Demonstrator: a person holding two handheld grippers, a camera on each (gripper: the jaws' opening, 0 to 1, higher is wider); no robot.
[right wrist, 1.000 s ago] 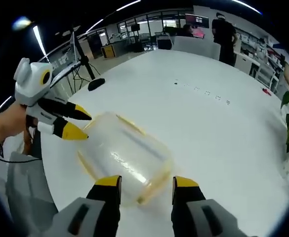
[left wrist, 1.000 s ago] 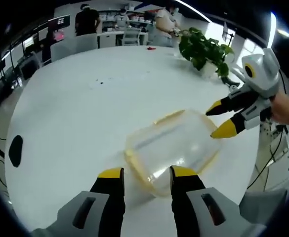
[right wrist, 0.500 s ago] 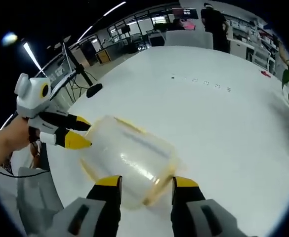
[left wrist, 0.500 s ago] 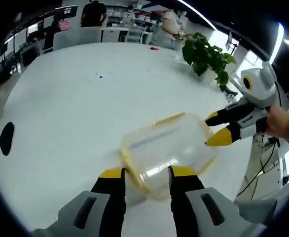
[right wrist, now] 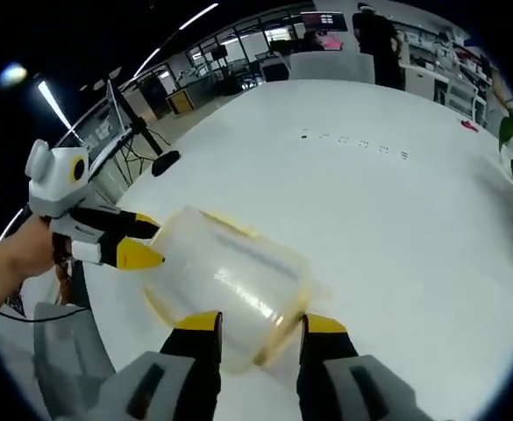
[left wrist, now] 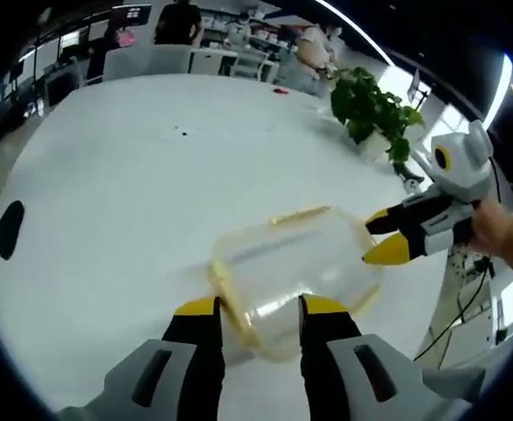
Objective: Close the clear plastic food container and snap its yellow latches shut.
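Both grippers at opposite ends of the clear plastic food container with yellow latches [left wrist: 295,267] on the round white table [left wrist: 124,193].

The left gripper [left wrist: 258,309] has its jaws spread, the container's near end lying between their yellow tips. The right gripper [right wrist: 258,324] likewise stands parted around the opposite end. A green potted plant [left wrist: 372,107] sits well beyond the container, ahead of the left gripper.

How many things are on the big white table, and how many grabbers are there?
Clear food container: 1
Potted plant: 1
Small red thing: 1
Grabbers: 2, left gripper and right gripper
Total: 5
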